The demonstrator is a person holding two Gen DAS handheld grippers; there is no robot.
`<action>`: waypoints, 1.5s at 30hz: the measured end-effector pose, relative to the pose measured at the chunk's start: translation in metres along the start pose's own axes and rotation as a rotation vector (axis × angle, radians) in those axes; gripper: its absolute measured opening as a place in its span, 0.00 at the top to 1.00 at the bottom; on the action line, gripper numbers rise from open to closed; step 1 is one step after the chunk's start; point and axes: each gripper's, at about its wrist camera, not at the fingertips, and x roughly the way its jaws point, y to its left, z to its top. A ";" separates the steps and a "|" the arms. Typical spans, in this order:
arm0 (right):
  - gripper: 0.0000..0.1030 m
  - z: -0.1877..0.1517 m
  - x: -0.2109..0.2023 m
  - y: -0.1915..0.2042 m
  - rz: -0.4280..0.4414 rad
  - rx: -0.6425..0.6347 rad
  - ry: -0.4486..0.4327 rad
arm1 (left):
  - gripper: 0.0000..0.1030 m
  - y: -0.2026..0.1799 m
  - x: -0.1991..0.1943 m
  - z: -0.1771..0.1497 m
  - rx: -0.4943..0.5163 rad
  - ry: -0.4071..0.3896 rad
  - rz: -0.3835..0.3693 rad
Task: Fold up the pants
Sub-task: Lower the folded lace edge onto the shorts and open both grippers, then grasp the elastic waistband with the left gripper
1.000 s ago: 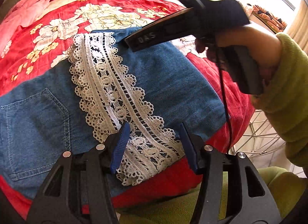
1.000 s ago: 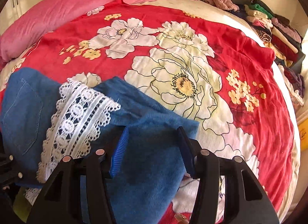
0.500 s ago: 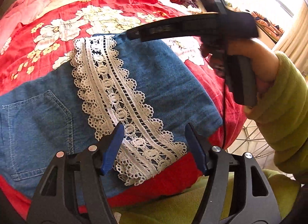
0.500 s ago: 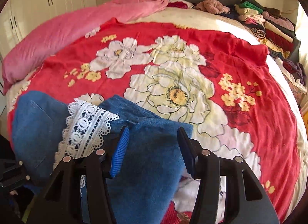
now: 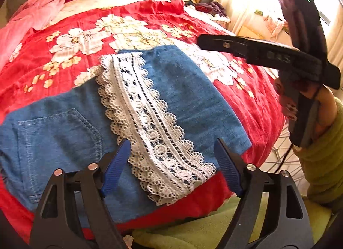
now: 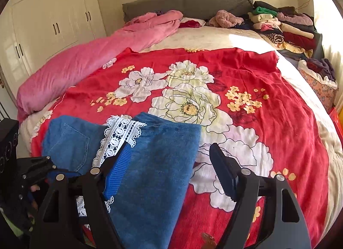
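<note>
I saw the pants (image 5: 188,99) lying folded on the red flowered blanket (image 5: 137,17) near the bed's front edge. They were blue denim, with a stitched back pocket (image 5: 57,137) facing up on the left part. A band of white lace trim (image 5: 145,120) ran across the top of the fold, from the far edge to the near one. The right part showed plain denim, lying flat, its near corner close to the blanket's edge.

Bed (image 6: 214,36): red floral blanket (image 6: 246,77), pink duvet (image 6: 85,60), folded denim pants (image 6: 154,163), clothes stacks (image 6: 285,26).
</note>
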 end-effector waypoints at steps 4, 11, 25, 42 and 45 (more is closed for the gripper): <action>0.07 0.004 -0.012 -0.003 0.007 0.030 -0.046 | 0.17 0.004 -0.009 0.003 -0.002 -0.024 0.036; 0.06 0.007 -0.028 0.002 0.028 0.024 -0.079 | 0.09 0.012 -0.021 0.002 -0.014 -0.052 0.116; 0.06 0.013 -0.035 0.039 0.107 -0.043 -0.088 | 0.09 0.045 -0.057 -0.007 -0.111 -0.113 0.230; 0.06 0.028 -0.026 0.093 0.159 -0.148 -0.053 | 0.09 0.083 -0.101 -0.039 -0.241 -0.168 0.305; 0.06 0.032 -0.022 0.103 0.179 -0.162 -0.044 | 0.09 0.098 -0.112 -0.047 -0.283 -0.182 0.326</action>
